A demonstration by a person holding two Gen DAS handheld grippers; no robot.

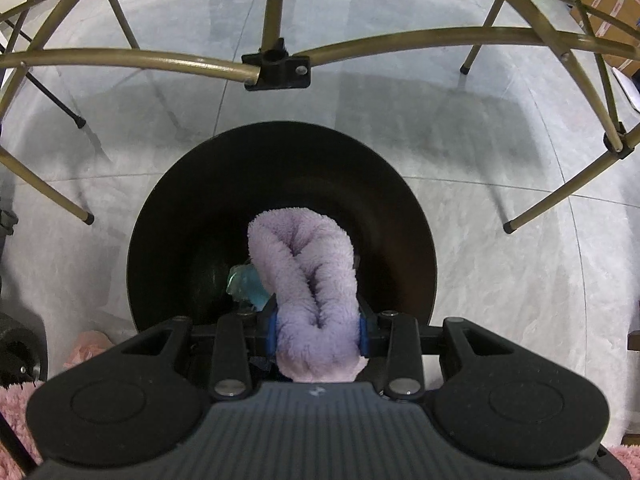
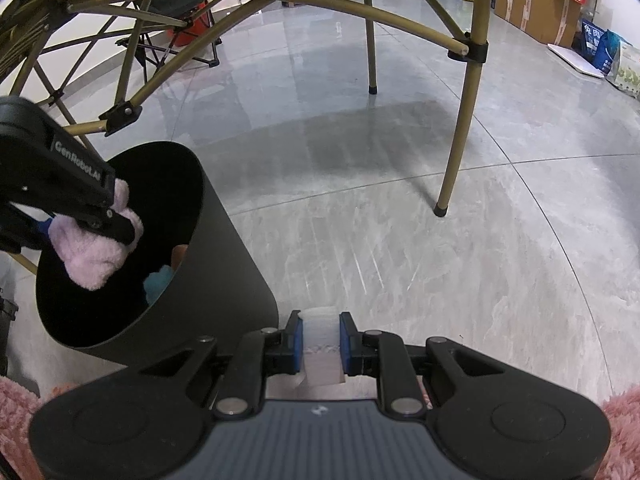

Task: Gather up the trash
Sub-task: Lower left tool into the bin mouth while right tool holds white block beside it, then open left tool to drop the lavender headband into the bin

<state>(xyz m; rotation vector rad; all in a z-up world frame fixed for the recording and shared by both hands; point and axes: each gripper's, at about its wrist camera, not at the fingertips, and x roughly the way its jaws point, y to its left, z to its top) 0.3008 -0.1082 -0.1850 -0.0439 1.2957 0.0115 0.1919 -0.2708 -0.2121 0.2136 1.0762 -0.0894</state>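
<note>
My left gripper [image 1: 318, 330] is shut on a fluffy lilac cloth [image 1: 308, 276] and holds it over the mouth of a black round trash bin [image 1: 180, 216]. Inside the bin lies a teal crumpled item [image 1: 244, 280]. In the right wrist view the left gripper [image 2: 96, 220] with the lilac cloth [image 2: 92, 256] hangs over the bin [image 2: 224, 264], which holds teal [image 2: 158, 284] and orange [image 2: 180, 254] items. My right gripper [image 2: 322, 340] is shut on a white translucent piece of trash [image 2: 322, 336], to the right of the bin and above the floor.
Olive metal legs and crossbars of a folding table [image 1: 276, 60] stand over and behind the bin. A table leg [image 2: 460, 128] stands on the grey tiled floor ahead right. Cardboard boxes [image 2: 536, 0] and bags [image 2: 608, 52] line the far right. A pink fluffy rug [image 2: 624, 432] lies at the near edge.
</note>
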